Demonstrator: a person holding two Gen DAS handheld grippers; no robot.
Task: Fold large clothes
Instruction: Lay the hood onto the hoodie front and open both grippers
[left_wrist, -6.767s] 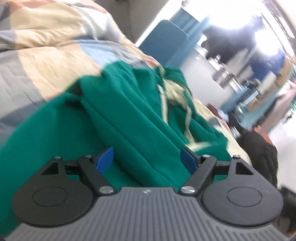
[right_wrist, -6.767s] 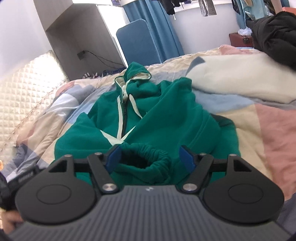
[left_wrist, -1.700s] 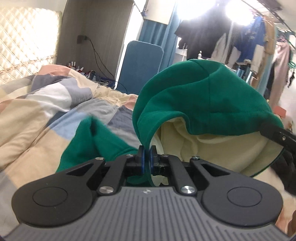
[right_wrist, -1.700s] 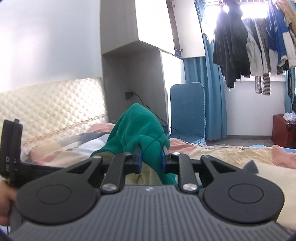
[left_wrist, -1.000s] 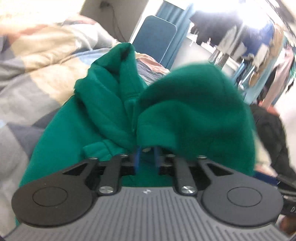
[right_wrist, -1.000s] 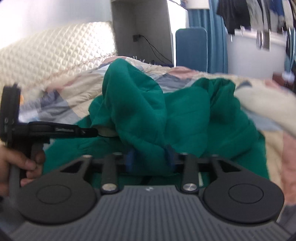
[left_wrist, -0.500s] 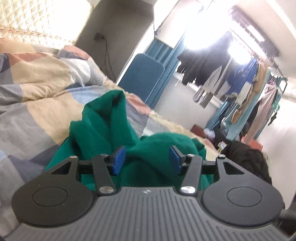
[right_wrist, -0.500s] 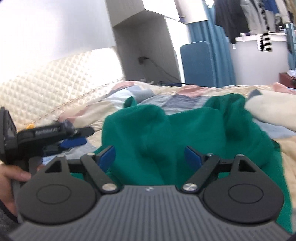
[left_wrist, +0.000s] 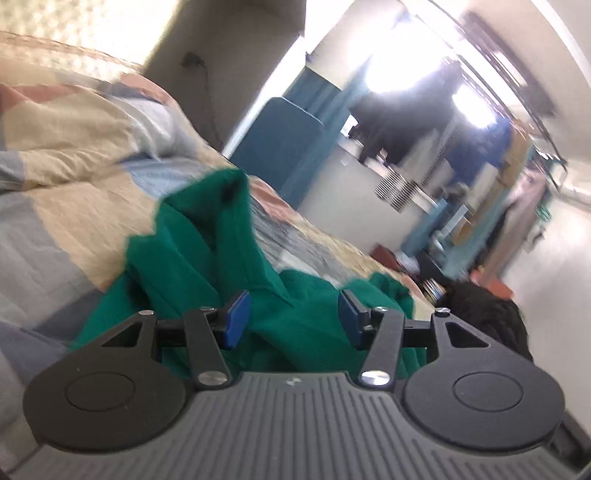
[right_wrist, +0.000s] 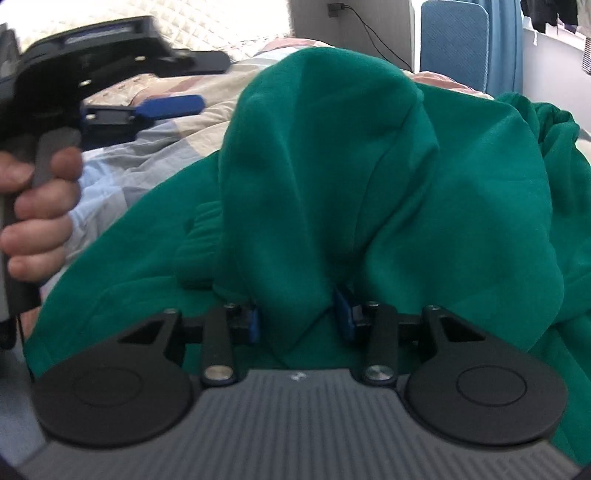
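The green hoodie (right_wrist: 369, 177) fills mid-frame, heaped on the patchwork quilt (left_wrist: 74, 192). A hanging fold hides the right gripper (right_wrist: 297, 317) pads as its jaws close around it. The left gripper (left_wrist: 291, 317) stands open and empty, its view blurred.

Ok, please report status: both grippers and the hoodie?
Left gripper open, empty. Right gripper closing around a fold of green hoodie. Hoodie bunched on bed. Nothing in the way.

Bunched green hoodie (right_wrist: 369, 166) heaped ahead, left gripper (right_wrist: 159, 88) crowding its left side, patchwork quilt (left_wrist: 74, 206) beyond lying open
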